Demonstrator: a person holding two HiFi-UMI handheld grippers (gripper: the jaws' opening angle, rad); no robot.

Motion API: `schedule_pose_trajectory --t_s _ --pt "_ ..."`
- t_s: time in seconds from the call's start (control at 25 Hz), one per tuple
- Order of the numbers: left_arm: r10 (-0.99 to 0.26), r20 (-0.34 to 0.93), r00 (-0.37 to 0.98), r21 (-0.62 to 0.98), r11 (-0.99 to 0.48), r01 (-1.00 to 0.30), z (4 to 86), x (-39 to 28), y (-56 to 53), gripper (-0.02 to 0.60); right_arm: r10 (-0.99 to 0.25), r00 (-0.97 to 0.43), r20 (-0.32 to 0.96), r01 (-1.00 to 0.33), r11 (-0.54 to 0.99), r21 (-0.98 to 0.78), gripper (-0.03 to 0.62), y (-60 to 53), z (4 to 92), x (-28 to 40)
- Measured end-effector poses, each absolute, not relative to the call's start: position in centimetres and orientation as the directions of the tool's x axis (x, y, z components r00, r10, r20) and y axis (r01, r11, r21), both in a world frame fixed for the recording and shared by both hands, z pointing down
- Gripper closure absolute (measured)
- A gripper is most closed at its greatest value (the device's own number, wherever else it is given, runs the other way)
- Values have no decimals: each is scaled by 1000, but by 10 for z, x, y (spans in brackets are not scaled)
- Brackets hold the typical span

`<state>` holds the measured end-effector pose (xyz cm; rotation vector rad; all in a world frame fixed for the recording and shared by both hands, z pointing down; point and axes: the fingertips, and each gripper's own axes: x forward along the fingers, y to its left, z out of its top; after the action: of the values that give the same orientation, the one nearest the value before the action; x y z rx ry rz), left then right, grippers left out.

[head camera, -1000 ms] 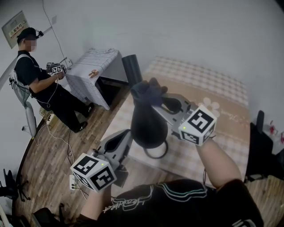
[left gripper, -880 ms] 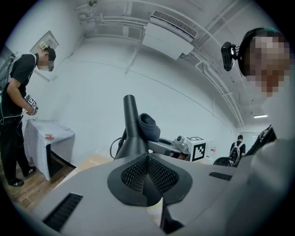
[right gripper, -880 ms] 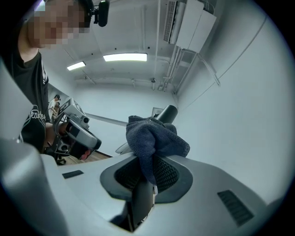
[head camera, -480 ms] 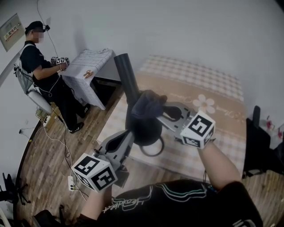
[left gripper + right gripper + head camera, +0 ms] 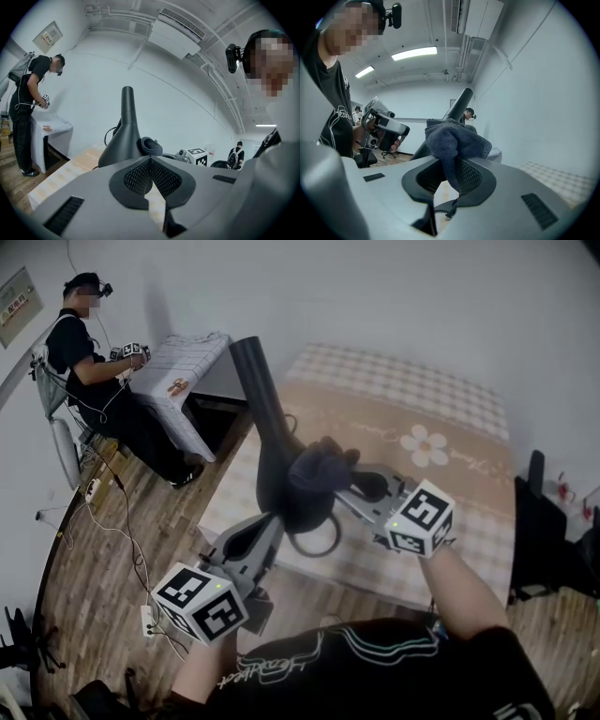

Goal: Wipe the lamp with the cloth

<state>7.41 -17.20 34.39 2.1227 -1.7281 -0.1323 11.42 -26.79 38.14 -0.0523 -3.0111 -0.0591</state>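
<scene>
- Head view: the lamp point(image 5: 272, 451) is held up in the air over the bed point(image 5: 450, 427). It is tilted, with its neck slanting up toward the far left.
- The lamp is matte black all over. A rounded, bulb-like body narrows into a long straight tube that ends in a blunt cylinder. A dark cord loop point(image 5: 317, 547) hangs below the body.
- The left gripper point(image 5: 272, 521) reaches in from the near left to the lamp's lower body. In the left gripper view its jaws are drawn together with the pads meeting at the tips. The lamp's dark lower edge sits between the pads, and the body rises just beyond them.
- The right gripper point(image 5: 339, 476) comes in from the near right. The right gripper view shows its jaws clamped on the cloth point(image 5: 454, 138), which bulges above the pads in a bunch. One fold trails down between the pads.
- The cloth point(image 5: 319, 470) is a dark blue-grey knit, crumpled. It touches the right side of the lamp's body, just below where the neck begins.
- In the right gripper view the lamp's neck slants up behind the cloth.
- The bed has a beige cover with checked bands and a white flower print.
- At the far left a person point(image 5: 94, 381) sits beside a small table point(image 5: 183, 371) under a checked cover, on the wooden floor point(image 5: 94, 559).
</scene>
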Motion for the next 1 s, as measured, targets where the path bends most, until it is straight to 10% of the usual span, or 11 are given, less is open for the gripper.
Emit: schedule_pose_trajectory --t_s 1.0 --pt "-941 202 271 407 -171 -897 372 121 -63 581 -69 -993 91 -90 963 -254 537 -149 383 209"
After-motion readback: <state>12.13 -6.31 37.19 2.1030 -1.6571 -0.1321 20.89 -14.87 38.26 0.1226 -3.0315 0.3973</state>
